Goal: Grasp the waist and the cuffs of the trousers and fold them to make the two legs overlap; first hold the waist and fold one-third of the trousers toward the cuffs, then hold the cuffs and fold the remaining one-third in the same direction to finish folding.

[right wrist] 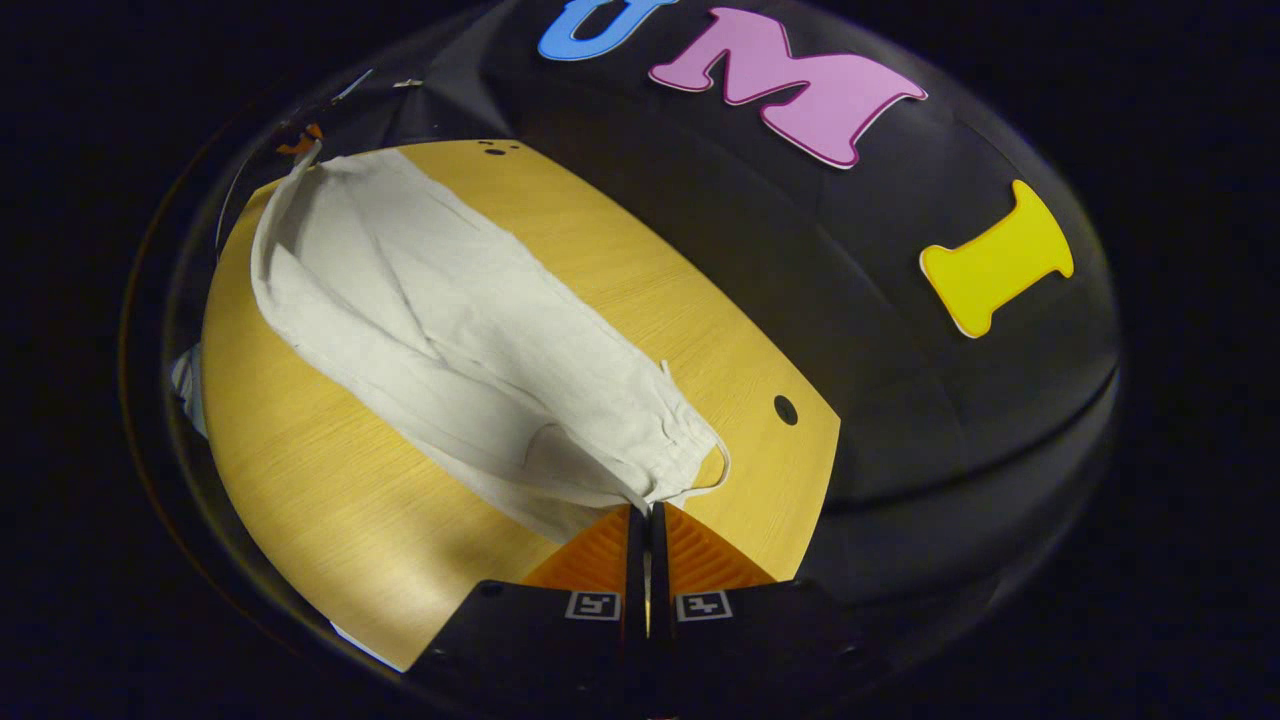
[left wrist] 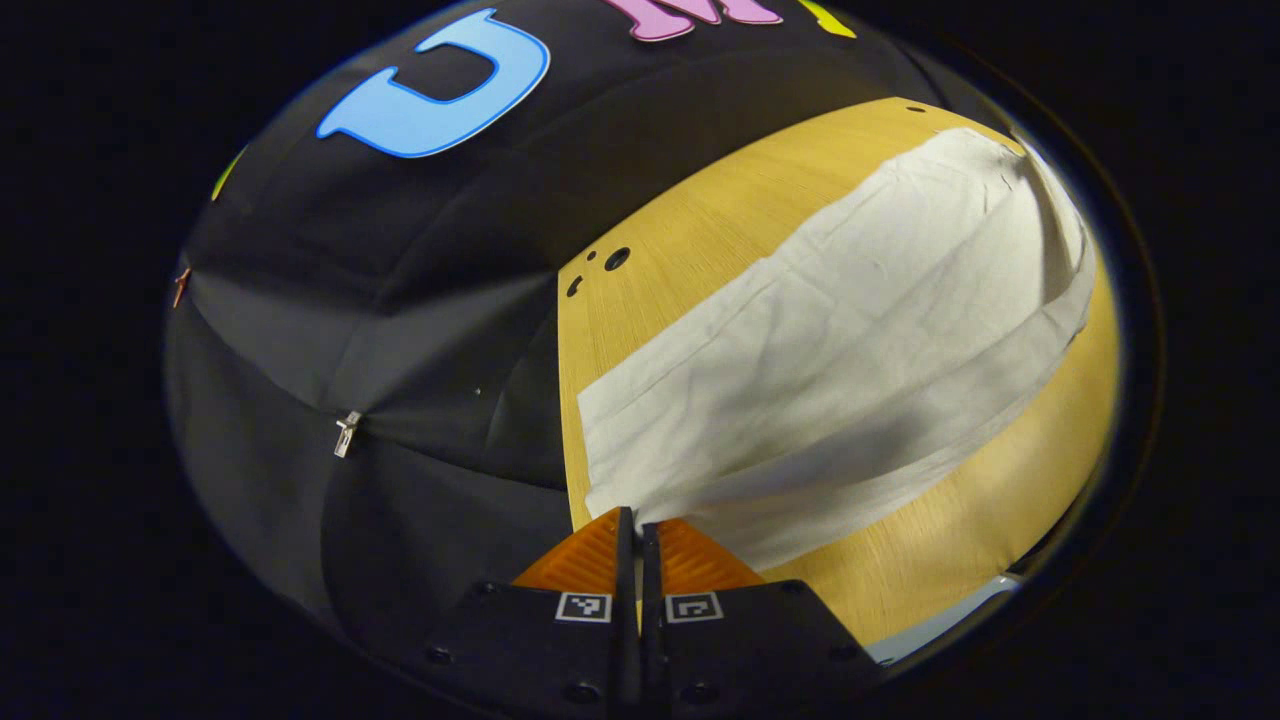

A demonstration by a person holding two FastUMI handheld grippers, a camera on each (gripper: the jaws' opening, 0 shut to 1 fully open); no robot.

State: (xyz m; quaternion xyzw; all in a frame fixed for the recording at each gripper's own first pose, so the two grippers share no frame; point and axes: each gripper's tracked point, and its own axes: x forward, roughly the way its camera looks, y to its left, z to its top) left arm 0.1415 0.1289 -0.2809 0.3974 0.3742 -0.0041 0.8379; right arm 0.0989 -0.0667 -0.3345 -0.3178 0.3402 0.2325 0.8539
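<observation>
Trousers [left wrist: 830, 340], pale cloth, lie lengthwise on the wooden bench [left wrist: 960, 540], near edge lifted. Left gripper [left wrist: 637, 520]: jaws closed on the cuff corner at the bench's end edge. Right gripper [right wrist: 647, 515]: jaws closed on the gathered waist [right wrist: 660, 450], drawstring loop beside it, near the opposite end. Far leg lies flat toward the back edge.

The left gripper [left wrist: 635, 520] has 2 ribbed, wedge-shaped fingers [left wrist: 590, 555] on black blocks with round screws, each block carrying 1 small square black-and-white marker [left wrist: 583, 606]. The right gripper [right wrist: 645, 515] looks alike.
</observation>
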